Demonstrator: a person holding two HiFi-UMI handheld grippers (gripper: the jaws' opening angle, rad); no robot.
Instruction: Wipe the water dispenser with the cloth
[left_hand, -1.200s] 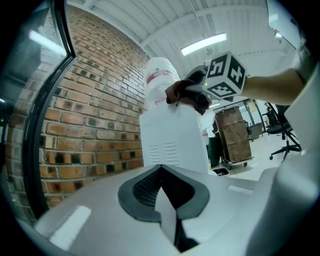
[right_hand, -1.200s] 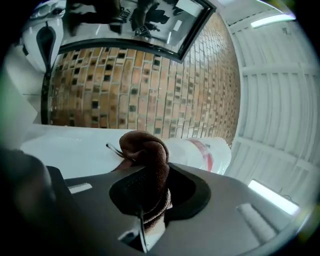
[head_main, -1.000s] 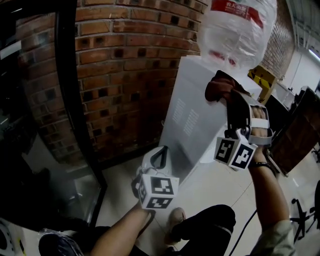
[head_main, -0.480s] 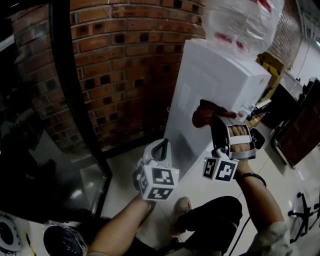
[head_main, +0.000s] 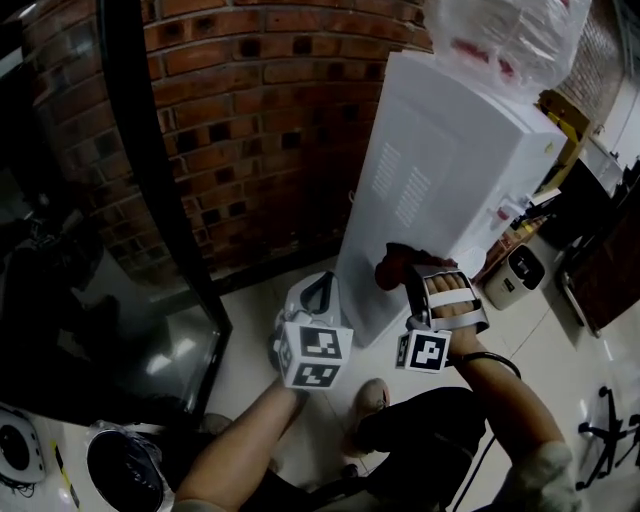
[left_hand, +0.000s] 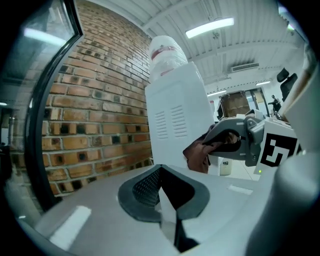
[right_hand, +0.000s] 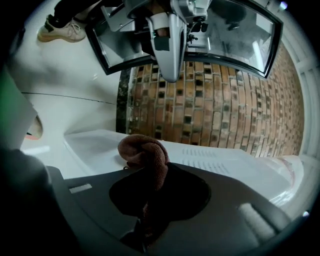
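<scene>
The right gripper (head_main: 408, 272) has its jaws closed on the reddish-brown cloth (head_main: 391, 264), which bunches in a rounded wad out past the tips (right_hand: 144, 151) while its tail runs back between the dark pads. The person's right hand (head_main: 455, 300) grips the handle from behind, the marker cube facing the head camera. The wad sits against the lower part of the white water dispenser (head_main: 450, 170), on the side panel below the vent slots and close to its front edge. The left gripper (head_main: 319, 292) holds nothing: its jaws meet at the tips with an empty hollow behind them (left_hand: 161, 187), and it hangs just left of the right one, near the dispenser's bottom corner but apart from it. Above, a clear water bottle (head_main: 510, 35) stands upside down on the dispenser. A brick wall (head_main: 270, 120) rises behind, and pale floor tiles (head_main: 250, 365) lie below.
</scene>
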